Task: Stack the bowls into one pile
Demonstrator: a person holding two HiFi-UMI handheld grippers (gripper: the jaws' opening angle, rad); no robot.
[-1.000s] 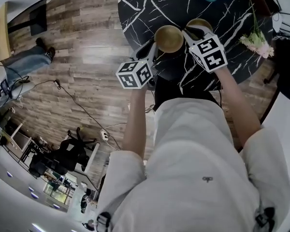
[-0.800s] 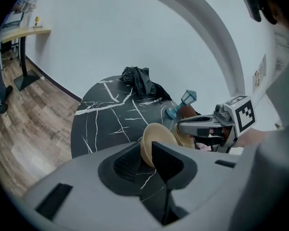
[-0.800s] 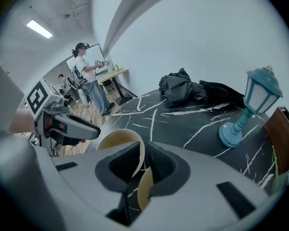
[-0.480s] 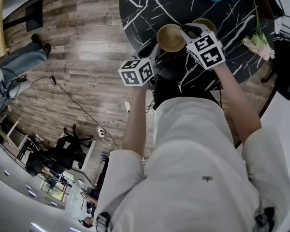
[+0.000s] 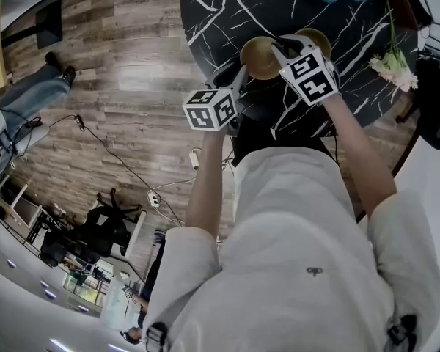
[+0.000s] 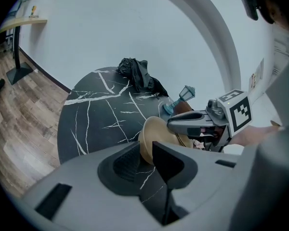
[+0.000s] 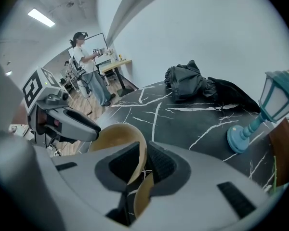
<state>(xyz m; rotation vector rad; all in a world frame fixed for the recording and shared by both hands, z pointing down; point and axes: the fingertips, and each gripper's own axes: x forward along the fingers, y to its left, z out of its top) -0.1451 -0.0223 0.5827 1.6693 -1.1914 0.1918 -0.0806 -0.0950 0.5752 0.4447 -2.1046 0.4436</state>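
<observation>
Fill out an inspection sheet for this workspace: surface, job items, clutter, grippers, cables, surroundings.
Surface: round black marble table, white-veined.
Job's things: near bowl and far bowl, both tan, side by side, not yet nested.
Clutter: blue lantern, black bag, flowers, all towards the table's edges.
Grippers: left gripper open, jaws just opened, near bowl's rim loose between them; right gripper jaws just eased wider, pads look pressed on that bowl's opposite rim.
Cables: cord and power strip on the wood floor.
Surroundings: office chair; bystander at the back.
</observation>
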